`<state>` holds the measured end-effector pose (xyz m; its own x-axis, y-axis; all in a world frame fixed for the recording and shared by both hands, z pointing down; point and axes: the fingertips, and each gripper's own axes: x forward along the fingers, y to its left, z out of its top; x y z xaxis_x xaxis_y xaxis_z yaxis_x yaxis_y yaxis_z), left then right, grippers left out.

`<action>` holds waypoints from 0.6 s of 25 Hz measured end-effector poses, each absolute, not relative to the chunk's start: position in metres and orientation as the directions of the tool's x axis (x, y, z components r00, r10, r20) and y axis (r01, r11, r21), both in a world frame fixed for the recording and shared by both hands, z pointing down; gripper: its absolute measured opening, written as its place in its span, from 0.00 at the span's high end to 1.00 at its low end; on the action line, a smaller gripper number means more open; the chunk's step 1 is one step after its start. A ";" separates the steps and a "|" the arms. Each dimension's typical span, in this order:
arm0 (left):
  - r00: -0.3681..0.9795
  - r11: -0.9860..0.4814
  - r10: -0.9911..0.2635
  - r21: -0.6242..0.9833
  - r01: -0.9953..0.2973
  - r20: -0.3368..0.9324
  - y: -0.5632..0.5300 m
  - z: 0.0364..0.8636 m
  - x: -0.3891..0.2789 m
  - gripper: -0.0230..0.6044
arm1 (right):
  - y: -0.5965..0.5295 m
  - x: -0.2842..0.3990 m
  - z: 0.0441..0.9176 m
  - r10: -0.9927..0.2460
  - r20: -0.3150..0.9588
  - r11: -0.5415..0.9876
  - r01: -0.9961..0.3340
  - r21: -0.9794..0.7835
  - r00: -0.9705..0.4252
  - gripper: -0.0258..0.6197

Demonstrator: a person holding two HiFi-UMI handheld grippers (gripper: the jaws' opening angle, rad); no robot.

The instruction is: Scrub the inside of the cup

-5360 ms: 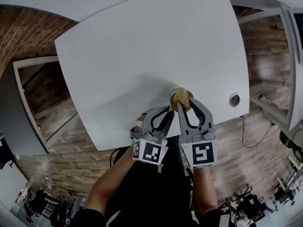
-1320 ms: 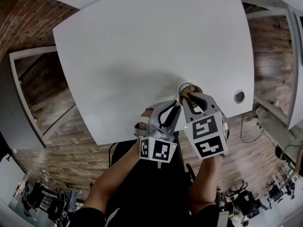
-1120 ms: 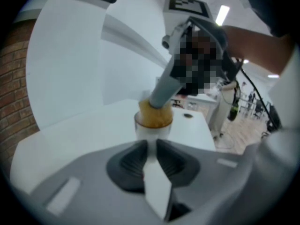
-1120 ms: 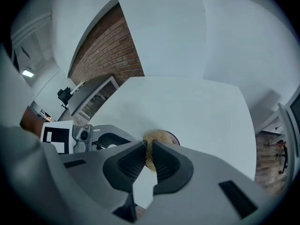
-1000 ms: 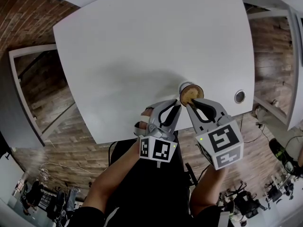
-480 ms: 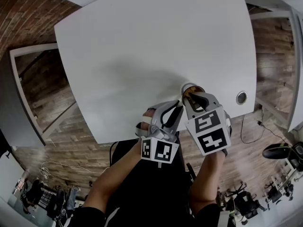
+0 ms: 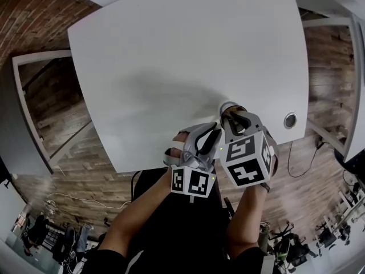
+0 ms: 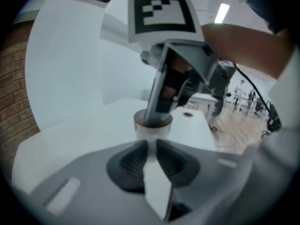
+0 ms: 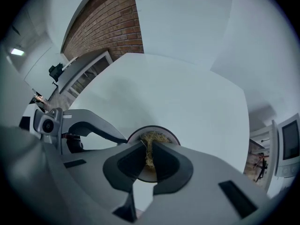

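Big white rounded table (image 7: 171,56) fills the frame. Lower right, near its edge, the left gripper (image 7: 212,135) is clamped on a small white cup (image 7: 226,106). The right gripper (image 7: 232,117) pinches a tan fibrous scrubber (image 9: 150,149) inside it.

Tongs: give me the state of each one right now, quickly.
Left tongs: closed on the white cup, by a piece at its side.
Right tongs: closed on a straw-coloured scrubber, down inside the cup.
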<state>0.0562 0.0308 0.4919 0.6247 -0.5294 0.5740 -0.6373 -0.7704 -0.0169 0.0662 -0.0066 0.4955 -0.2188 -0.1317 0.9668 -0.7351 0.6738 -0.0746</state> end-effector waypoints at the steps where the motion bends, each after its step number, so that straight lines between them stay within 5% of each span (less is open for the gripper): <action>1: 0.625 -0.770 -0.529 -0.016 -0.638 0.574 0.031 0.491 0.057 0.86 | -0.008 0.069 0.490 -0.154 0.965 0.672 -0.739 -0.054 -0.211 0.91; 9: 0.625 -0.766 -0.531 -0.008 -0.643 0.571 0.031 0.492 0.055 0.86 | -0.011 0.079 0.447 -0.272 0.947 0.662 -0.747 0.055 -0.171 0.91; 15: 0.624 -0.765 -0.531 -0.008 -0.644 0.573 0.030 0.492 0.055 0.86 | -0.012 0.075 0.476 -0.220 0.961 0.675 -0.737 0.027 -0.166 0.91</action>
<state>0.0546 0.0299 0.4923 0.6242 -0.5312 0.5728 -0.6439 -0.7651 -0.0079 0.0746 -0.0120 0.4763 -0.1662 -0.2203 0.9612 -0.7370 0.6753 0.0273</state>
